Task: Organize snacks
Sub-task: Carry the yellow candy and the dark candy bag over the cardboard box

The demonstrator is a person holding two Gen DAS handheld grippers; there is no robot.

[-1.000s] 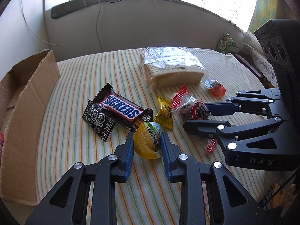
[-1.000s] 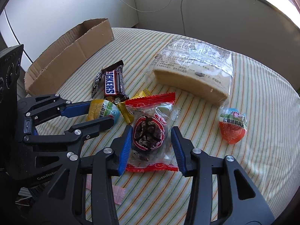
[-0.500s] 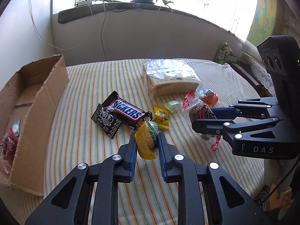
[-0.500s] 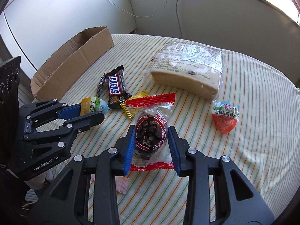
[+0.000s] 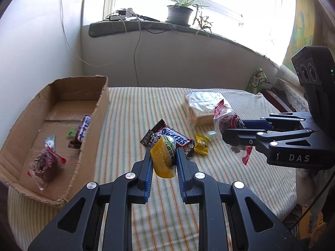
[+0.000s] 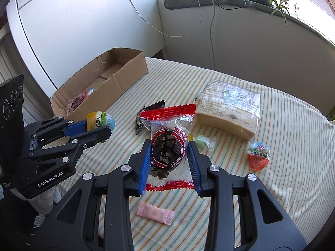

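My left gripper point(image 5: 163, 156) is shut on a yellow egg-shaped snack point(image 5: 164, 160), lifted above the striped tablecloth; the same snack point(image 6: 100, 121) shows in the right wrist view. My right gripper point(image 6: 169, 148) is shut on a clear red-edged packet of dark sweets point(image 6: 168, 148), also raised off the cloth and seen from the side as the packet point(image 5: 227, 121). An open cardboard box point(image 5: 62, 113) stands at the left with a chocolate bar, a similar red packet and small sweets inside. A Snickers bar point(image 5: 173, 139) and a black wrapper lie on the cloth beyond the left gripper.
A wrapped cake slab point(image 6: 228, 108), an orange egg snack point(image 6: 258, 153), a yellow sweet point(image 5: 201, 146), a small green sweet point(image 6: 201, 142) and a pink sweet point(image 6: 156, 214) lie on the tablecloth point(image 6: 293, 125). Behind are a wall, a sill with cables and a potted plant point(image 5: 180, 12).
Both grippers closed on their snacks and rose off the cloth. The view tilted up, so the box interior and the window now show.
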